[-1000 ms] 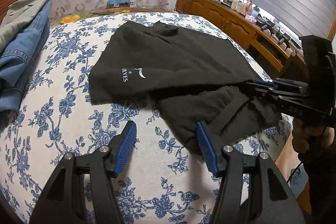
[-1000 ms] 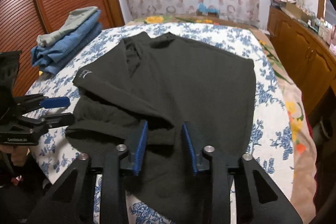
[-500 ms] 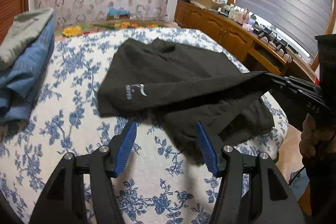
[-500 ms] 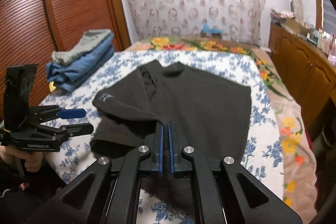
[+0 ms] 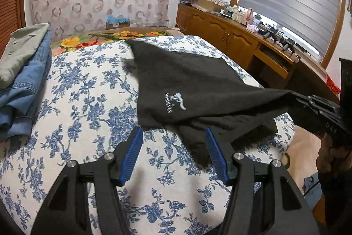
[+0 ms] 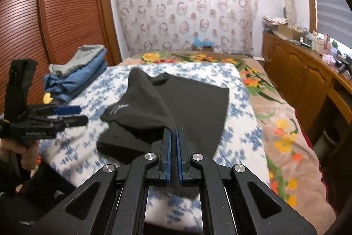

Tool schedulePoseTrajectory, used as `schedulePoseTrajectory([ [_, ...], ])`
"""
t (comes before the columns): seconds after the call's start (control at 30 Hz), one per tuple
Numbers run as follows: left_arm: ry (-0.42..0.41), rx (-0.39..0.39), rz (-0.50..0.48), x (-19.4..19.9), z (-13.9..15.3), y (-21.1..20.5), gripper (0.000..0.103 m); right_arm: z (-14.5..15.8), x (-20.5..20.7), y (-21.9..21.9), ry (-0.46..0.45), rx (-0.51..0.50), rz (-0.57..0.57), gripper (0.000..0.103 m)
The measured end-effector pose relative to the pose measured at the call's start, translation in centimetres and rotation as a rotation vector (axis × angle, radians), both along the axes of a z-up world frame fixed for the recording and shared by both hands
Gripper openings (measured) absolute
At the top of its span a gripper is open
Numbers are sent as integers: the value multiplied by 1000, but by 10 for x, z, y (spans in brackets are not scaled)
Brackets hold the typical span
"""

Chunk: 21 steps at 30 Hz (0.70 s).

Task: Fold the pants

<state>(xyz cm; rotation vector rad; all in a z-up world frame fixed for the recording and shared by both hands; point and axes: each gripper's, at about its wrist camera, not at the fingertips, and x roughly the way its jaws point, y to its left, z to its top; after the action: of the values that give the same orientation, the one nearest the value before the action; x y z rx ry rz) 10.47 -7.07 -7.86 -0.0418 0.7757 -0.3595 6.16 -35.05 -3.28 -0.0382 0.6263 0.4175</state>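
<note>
1. Since the earlier frame: right gripper [image 6: 173, 136] clamped down on a black pants [image 5: 198, 89] corner and lifted it.
2. Left wrist view: left gripper [image 5: 173, 153] half open, holding nothing, over the bed [image 5: 88, 102]; pants partly draped toward right gripper.
3. Right wrist view: pants mid-bed, folded jeans stack [image 6: 74, 78] further left.

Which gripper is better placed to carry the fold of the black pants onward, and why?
Right: the right gripper is shut on the black pants, lifting a corner. The left gripper is open and holds nothing.
</note>
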Motion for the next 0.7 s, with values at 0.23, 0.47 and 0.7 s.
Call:
schedulePoseTrajectory([
  [0.23,3,6,-2,-1,-2,-4,58,-37,-1,-18,72,-36,-46,2],
  [0.47,26,10,-3,2,-14,-8,58,-62,-7,-29,100,5,-66,2],
  [0.7,23,10,0,1,-16,-5,58,-55,-8,-29,101,27,-62,4],
])
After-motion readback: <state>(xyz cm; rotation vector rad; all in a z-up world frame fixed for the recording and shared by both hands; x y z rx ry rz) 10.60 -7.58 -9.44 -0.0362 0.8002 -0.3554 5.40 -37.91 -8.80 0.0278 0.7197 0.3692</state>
